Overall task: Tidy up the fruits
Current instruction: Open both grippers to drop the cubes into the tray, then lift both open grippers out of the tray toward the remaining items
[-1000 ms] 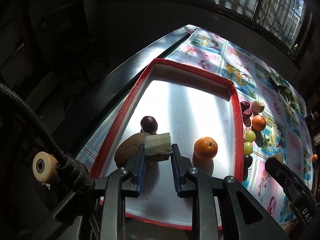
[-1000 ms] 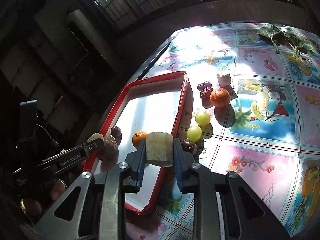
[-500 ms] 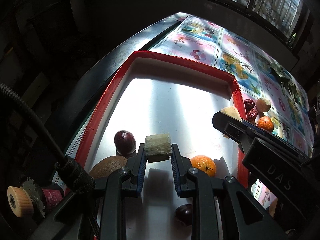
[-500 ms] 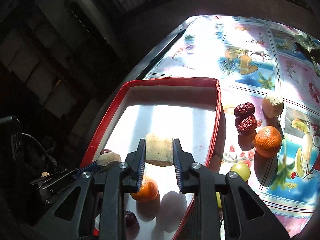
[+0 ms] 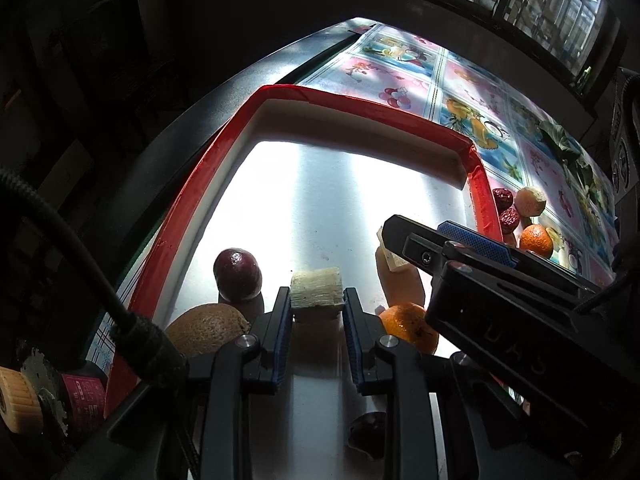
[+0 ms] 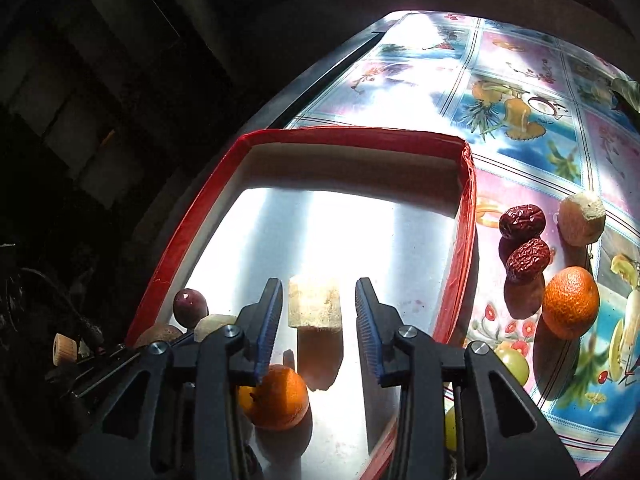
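My left gripper (image 5: 316,312) hangs low over the white floor of the red-rimmed tray (image 5: 478,196). Its pads still touch a pale sugarcane chunk (image 5: 316,294) as the jaws start opening. My right gripper (image 6: 318,292) is opening too, with gaps on both sides of a second cane chunk (image 6: 314,302) that stands on the tray floor. Inside the tray lie a dark purple fruit (image 5: 236,276), a brown kiwi (image 5: 204,326), an orange (image 6: 280,396) and a dark fruit (image 5: 368,432) near the front.
Right of the tray, on the fruit-print tablecloth (image 6: 516,92), lie two red dates (image 6: 522,220), another orange (image 6: 570,302), a peeled cane piece (image 6: 582,218) and green grapes (image 6: 512,364). The right gripper's body crowds the tray's right side in the left wrist view.
Both grippers came down over the tray. The right jaws opened off their cane chunk, which now stands on the tray floor. The left still has its chunk between the pads.
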Demonstrator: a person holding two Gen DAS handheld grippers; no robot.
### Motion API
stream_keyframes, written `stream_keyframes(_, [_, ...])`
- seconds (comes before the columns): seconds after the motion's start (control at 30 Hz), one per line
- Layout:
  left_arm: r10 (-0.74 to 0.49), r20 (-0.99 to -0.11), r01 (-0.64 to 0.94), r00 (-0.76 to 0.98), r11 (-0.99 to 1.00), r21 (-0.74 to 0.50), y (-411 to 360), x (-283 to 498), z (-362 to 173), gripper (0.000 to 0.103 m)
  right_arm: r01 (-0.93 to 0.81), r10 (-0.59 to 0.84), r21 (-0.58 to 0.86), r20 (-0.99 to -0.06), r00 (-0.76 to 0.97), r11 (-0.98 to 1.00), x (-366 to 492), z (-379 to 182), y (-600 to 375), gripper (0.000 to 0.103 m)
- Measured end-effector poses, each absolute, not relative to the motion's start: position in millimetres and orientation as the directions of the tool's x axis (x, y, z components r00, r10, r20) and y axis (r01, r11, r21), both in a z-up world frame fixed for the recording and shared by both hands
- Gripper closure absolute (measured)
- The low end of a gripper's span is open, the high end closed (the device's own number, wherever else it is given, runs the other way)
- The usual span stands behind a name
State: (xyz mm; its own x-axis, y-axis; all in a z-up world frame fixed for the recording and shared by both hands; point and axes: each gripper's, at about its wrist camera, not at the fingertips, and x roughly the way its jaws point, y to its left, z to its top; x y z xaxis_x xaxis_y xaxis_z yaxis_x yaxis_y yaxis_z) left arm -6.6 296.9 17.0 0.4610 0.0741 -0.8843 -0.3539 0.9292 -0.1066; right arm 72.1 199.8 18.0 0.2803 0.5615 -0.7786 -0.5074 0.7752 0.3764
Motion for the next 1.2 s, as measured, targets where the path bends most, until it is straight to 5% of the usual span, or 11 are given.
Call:
stream_keyframes(0.57, [0.046, -0.826, -0.298, 0.562, 0.943, -0.15, 259.7, -47.0, 63.5, 0.059, -0.343, 0.631, 0.53, -0.663, 0.403, 0.776, 22.8, 47.2, 83.2, 0.051])
stream_keyframes(1.2, [-0.026, -0.836, -0.151, 0.548, 0.98, -0.129, 176.8, -70.5, 65.3, 0.058, -0.141, 0.566, 0.576, -0.674, 0.475, 0.805, -41.1, 14.8, -35.8, 0.051])
